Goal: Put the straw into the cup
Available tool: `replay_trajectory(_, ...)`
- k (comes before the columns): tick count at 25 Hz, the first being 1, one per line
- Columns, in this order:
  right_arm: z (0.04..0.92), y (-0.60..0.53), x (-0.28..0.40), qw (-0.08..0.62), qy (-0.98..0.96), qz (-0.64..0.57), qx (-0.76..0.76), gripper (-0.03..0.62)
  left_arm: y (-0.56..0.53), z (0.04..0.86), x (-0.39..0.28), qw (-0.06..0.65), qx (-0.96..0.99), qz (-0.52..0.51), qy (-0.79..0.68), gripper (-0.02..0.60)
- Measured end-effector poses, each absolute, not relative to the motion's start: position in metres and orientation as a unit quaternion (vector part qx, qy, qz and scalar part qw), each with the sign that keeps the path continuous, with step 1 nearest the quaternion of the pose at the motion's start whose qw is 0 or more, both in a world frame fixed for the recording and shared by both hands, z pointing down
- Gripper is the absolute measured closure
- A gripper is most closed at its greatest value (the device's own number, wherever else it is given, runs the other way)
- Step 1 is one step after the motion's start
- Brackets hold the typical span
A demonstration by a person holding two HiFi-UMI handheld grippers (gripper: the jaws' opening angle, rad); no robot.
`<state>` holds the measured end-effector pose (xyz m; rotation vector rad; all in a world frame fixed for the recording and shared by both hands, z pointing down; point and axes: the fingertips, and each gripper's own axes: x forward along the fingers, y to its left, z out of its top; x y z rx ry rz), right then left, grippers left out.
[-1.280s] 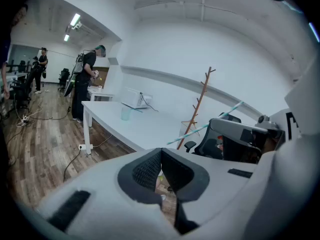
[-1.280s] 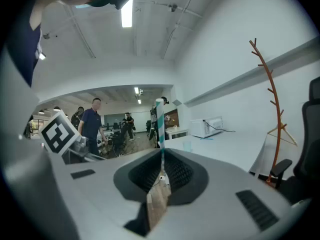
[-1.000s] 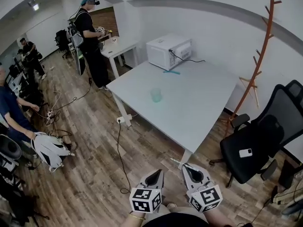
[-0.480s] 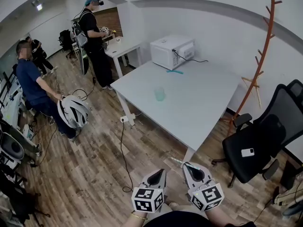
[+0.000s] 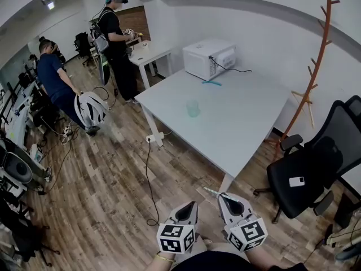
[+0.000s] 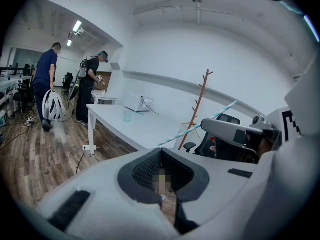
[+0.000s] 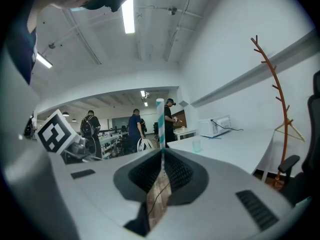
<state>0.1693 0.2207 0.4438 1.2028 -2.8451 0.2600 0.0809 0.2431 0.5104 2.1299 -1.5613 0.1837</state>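
With your right gripper [image 5: 225, 197] pinched shut on the teal-striped paper straw [image 7: 160, 121] and your left gripper [image 5: 188, 206] closed empty, you must next reach the translucent green cup [image 5: 193, 108] at upper centre.

Left tongs [image 5: 187, 207], right tongs [image 5: 225, 200] low before body, side by side, pointing forward. Left jaws together, nothing between. Right jaws clamped on straw [image 7: 160, 120].

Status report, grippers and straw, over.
Left hand-held gripper shut, empty. Right hand-held gripper shut on straw. Cup on table, far ahead. No obstacle seen.
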Motion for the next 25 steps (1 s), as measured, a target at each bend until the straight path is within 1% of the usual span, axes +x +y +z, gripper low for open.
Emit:
replay_trajectory(9, 0.449, 0.212, 0.161, 0.027, -0.921, 0.089, 0.378, 0.554, 0.237, 0.519, 0.071, 0.259, 0.769, 0.070, -0.581, 0.561)
replay_trajectory(15, 0.449, 0.184, 0.158, 0.028, -0.917, 0.088, 0.388, 0.554, 0.209, 0.518, 0.069, 0.258, 0.775, 0.071, -0.572, 0.561)
replay_trajectory(25, 0.444, 0.131, 0.128, 0.022, -0.915, 0.073, 0.396, 0.554, 0.149, 0.514, 0.040, 0.248, 0.785, 0.065, -0.565, 0.561)
